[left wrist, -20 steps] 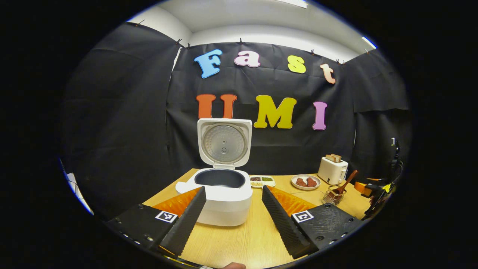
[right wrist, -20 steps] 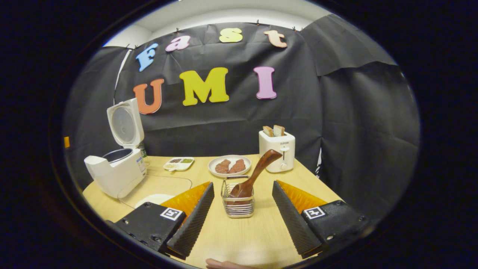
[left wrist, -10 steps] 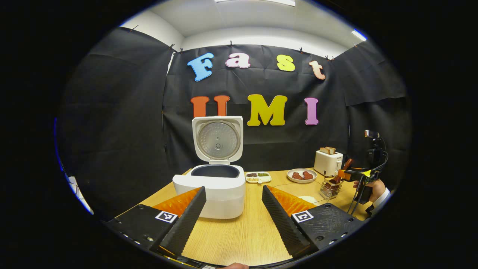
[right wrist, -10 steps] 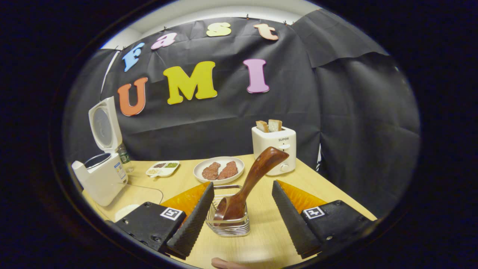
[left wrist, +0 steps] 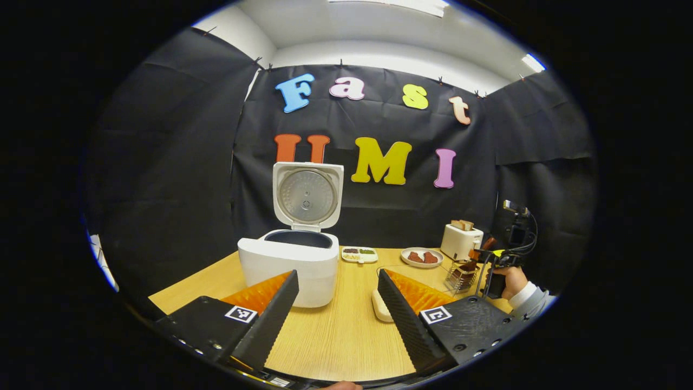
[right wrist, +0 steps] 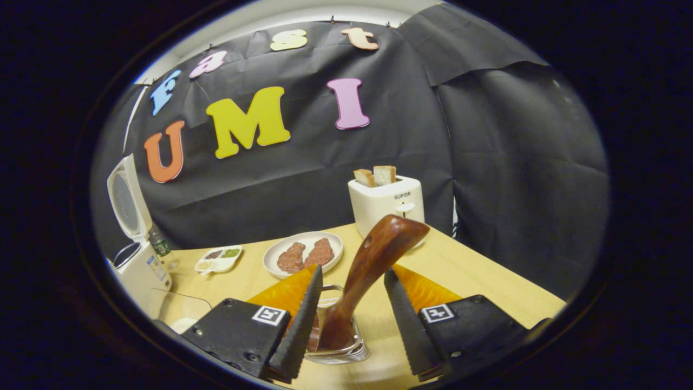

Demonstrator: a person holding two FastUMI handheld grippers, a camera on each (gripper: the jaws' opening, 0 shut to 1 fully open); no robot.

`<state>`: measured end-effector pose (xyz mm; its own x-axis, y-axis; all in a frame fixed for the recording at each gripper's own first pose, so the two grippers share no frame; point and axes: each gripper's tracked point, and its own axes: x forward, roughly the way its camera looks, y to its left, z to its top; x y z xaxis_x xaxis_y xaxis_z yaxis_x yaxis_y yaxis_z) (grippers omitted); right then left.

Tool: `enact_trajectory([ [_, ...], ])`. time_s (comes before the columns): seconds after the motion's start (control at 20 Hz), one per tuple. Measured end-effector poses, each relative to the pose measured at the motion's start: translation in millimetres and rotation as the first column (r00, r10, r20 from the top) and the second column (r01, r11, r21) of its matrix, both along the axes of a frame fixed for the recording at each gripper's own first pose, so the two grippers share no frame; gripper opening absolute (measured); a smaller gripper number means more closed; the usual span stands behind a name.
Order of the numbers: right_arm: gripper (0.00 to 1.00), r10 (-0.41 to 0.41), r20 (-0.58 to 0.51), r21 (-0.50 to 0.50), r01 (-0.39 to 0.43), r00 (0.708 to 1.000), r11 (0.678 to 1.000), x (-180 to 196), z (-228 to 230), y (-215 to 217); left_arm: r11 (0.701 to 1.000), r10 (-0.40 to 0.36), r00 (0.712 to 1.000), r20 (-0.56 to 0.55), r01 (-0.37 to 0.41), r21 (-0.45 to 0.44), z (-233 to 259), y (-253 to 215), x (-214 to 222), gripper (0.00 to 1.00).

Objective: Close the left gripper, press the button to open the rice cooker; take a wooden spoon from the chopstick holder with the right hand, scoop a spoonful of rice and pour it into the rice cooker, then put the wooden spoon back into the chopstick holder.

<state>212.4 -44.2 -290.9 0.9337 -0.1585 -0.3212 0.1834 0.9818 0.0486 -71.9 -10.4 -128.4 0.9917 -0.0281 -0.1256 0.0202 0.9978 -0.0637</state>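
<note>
We are recording that the right hand-held gripper (right wrist: pixel 352 319) is closing in on the wooden spoon (right wrist: pixel 373 260): half a second ago its fingers were standing wide with the handle ahead of them, and they are now flanking the leaning handle, narrowed but, as far as we can tell, not yet pressing on it. The spoon's bowl is still sitting inside the chopstick holder (right wrist: pixel 338 352), so we are judging the pick-up as begun and not completed. The left hand-held gripper (left wrist: pixel 335 309) is drawing back from the rice cooker (left wrist: pixel 289 265), which is appearing smaller than a second ago; its fingers are standing well apart and gripping nothing. The cooker's lid (left wrist: pixel 307 196) is standing upright and open, so we are treating the button step as done. In the left gripper view we are also seeing the person's hand (left wrist: pixel 511 281) working the other gripper beside the holder. Counting on the table (left wrist: pixel 335 336): one rice cooker, one spoon, one wire holder, one toaster (right wrist: pixel 385 203) carrying two slices of bread (right wrist: pixel 375 175), one plate (right wrist: pixel 303 253) bearing two brown pieces, one divided dish (right wrist: pixel 218 259), and one pale dish (left wrist: pixel 380 309), partly hidden, which we are taking for the rice supply.
</note>
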Motion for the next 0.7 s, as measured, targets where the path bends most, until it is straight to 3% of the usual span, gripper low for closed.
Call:
enact_trajectory([
  [0.05, 0.64, 0.012, -0.004, -0.001, -0.012, 1.0, 1.0, 1, 0, 4, 1.0, 0.012, 1.0, 0.019, -0.013, 0.014, 9, 4, -3, 0.94],
  [0.1, 0.62, 0.011, 0.011, -0.007, -0.011, 1.0, 1.0, 1, 5, 6, 1.0, 0.009, 0.999, 0.035, -0.009, 0.013, 15, 2, -8, 0.94],
  [0.25, 0.27, 0.033, 0.041, -0.007, -0.032, 0.999, 0.999, -1, 23, 21, 0.999, -0.042, 0.999, 0.031, 0.042, -0.019, 18, -18, -21, 0.94],
  [0.3, 0.23, 0.039, 0.049, -0.015, -0.038, 0.998, 0.999, 2, 28, 26, 0.999, -0.049, 0.998, 0.03, 0.049, -0.021, 20, -20, -26, 0.94],
  [0.55, 0.22, 0.115, 0.116, -0.077, -0.106, 0.987, 0.991, -15, 81, 60, 0.999, -0.033, 0.998, 0.061, 0.032, 0.022, 38, -6, -42, 0.94],
  [0.7, 0.22, 0.153, 0.154, -0.136, -0.132, 0.976, 0.982, -29, 116, 79, 0.998, -0.063, 0.995, 0.074, 0.065, -0.017, 40, -14, -45, 0.94],
])
